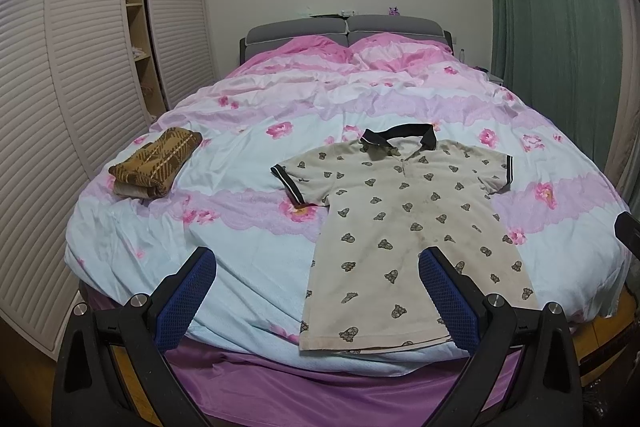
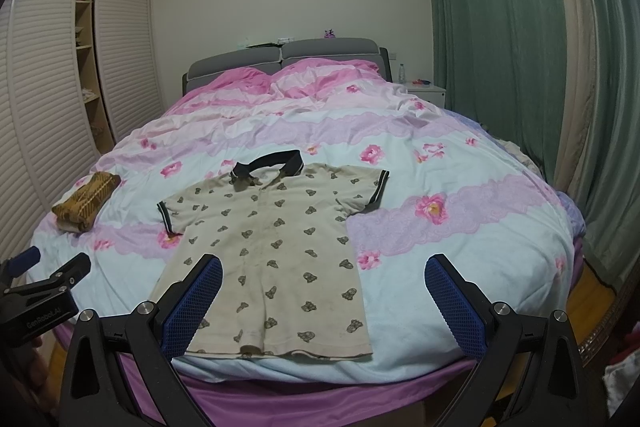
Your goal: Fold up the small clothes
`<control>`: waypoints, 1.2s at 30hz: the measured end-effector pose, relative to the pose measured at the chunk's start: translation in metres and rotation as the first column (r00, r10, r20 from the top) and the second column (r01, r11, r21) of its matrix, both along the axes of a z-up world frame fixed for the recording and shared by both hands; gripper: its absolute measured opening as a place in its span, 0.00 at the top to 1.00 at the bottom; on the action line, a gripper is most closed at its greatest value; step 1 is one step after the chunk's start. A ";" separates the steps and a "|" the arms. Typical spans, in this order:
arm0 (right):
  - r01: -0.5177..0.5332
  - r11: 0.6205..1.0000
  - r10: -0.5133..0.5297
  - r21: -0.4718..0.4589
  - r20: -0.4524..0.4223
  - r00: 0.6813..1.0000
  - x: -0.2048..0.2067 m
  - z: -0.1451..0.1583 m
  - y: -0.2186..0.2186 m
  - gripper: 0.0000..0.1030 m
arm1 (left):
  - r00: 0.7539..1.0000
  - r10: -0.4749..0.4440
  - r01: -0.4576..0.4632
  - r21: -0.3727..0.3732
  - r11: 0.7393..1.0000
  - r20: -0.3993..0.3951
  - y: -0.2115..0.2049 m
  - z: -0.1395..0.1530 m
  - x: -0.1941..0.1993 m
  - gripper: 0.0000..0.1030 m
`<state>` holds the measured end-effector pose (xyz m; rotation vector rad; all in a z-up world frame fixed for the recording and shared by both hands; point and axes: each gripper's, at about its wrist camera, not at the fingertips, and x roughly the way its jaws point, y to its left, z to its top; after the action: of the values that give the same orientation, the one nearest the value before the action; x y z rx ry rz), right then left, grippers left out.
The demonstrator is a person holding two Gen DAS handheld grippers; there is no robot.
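The only legible writing was "GenRobot.AI", printed in pale letters on the black body of the left gripper [image 2: 44, 269] where it showed at the left edge of the right wrist view. The polo shirt carried a repeating bear print but no readable label.

Both tools hung above the foot of the bed, pointing toward the headboard. The left gripper [image 1: 318, 267] had its blue-padded fingers spread wide, holding nothing, with its right finger over the shirt's lower hem. The right gripper [image 2: 324, 273] was likewise spread and empty, its left finger over the shirt's lower left part.

The beige polo shirt [image 1: 404, 223] lay flat and unfolded, front up, dark collar toward the headboard and both short sleeves out, near the foot of the bed. A folded brown plaid garment [image 1: 154, 163] sat well apart, to its left, near the bed's edge.

The surface was a rumpled floral duvet [image 1: 248, 227] in pink, lilac and pale blue, over a purple bed skirt [image 2: 320, 399]. A grey padded headboard [image 2: 288, 61] stood behind, louvred white wardrobe doors [image 1: 76, 67] on the left, green curtains [image 2: 492, 27] on the right, and a white nightstand [image 2: 430, 93] beside the curtains.
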<state>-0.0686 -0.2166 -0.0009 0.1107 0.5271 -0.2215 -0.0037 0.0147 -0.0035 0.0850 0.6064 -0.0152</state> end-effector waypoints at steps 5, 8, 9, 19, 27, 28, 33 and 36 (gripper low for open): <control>0.001 1.000 -0.001 0.000 0.000 1.000 0.000 0.000 0.000 0.01 | 1.000 0.001 -0.001 0.001 1.000 -0.001 0.001 0.000 0.000 0.00; 0.001 1.000 -0.001 0.001 0.000 1.000 0.000 0.000 0.000 0.01 | 1.000 0.000 0.000 0.001 1.000 0.000 0.003 -0.001 -0.001 0.00; 0.001 1.000 -0.001 0.001 0.001 1.000 0.000 0.000 -0.001 0.01 | 1.000 0.000 0.000 0.001 1.000 -0.002 0.001 -0.001 0.000 0.00; -0.001 1.000 0.001 0.003 0.001 1.000 0.001 0.000 -0.001 0.01 | 1.000 0.002 -0.002 0.001 1.000 -0.004 0.002 -0.001 0.000 0.00; 0.001 1.000 -0.001 0.005 -0.002 1.000 0.002 0.000 -0.002 0.01 | 1.000 0.002 -0.002 0.004 1.000 -0.005 0.003 -0.001 0.000 0.00; 0.001 1.000 -0.001 0.005 -0.001 1.000 0.002 0.000 -0.002 0.01 | 1.000 0.002 -0.002 0.003 1.000 -0.004 0.002 -0.001 0.000 0.00; 0.010 1.000 -0.010 0.002 0.003 1.000 0.005 0.000 -0.006 0.01 | 1.000 -0.004 0.004 0.008 1.000 -0.004 0.004 -0.002 0.001 0.00; 0.032 0.999 -0.032 -0.001 0.002 0.999 0.015 -0.003 -0.017 0.01 | 1.000 -0.013 0.013 0.016 1.000 -0.003 0.000 -0.012 0.009 0.00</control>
<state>-0.0532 -0.2335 -0.0040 0.1180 0.5239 -0.2525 0.0055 0.0151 -0.0151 0.1047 0.6094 -0.0232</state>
